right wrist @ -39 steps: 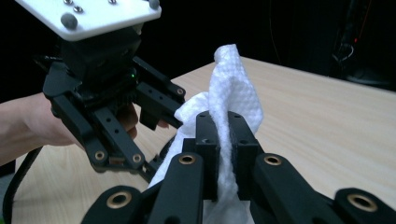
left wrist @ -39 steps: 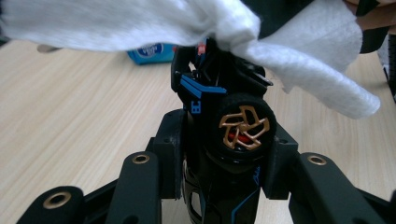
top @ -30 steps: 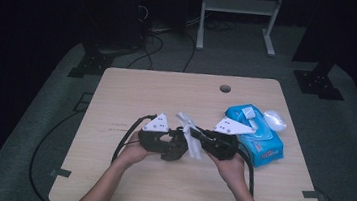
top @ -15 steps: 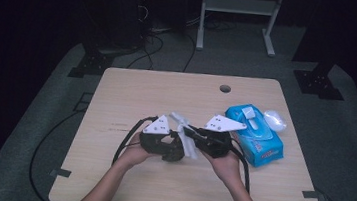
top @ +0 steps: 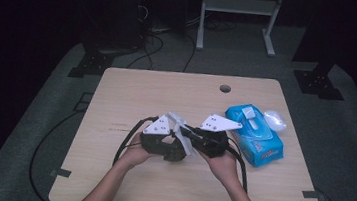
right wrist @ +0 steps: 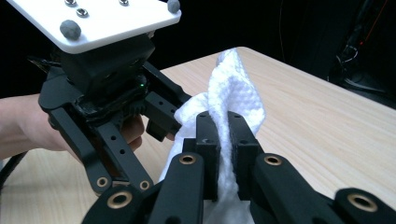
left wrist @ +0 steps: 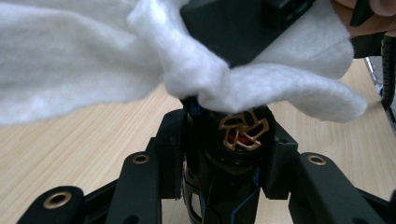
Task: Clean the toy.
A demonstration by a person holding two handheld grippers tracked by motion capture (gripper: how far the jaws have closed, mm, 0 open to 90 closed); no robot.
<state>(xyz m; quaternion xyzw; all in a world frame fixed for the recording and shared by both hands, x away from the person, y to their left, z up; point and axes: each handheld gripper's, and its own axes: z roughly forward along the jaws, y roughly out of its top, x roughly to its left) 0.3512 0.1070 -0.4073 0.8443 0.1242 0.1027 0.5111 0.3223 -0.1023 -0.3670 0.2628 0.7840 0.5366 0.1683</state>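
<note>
My left gripper is shut on a small black cylindrical object with a gold emblem on its end and blue marks on its side. A white wipe is draped over the end of that object. My right gripper is shut on the wipe and faces the left gripper at close range. In the high view both grippers meet at the table's middle, the left gripper beside the right gripper, with the wipe between them.
A blue pack of wet wipes lies just right of the right hand, with a clear plastic piece behind it. The wooden table has a round hole near its far edge. Cables trail off the front left.
The right gripper has shifted a little to the left, toward the left gripper, with the wipe in it. The left gripper has stayed put.
</note>
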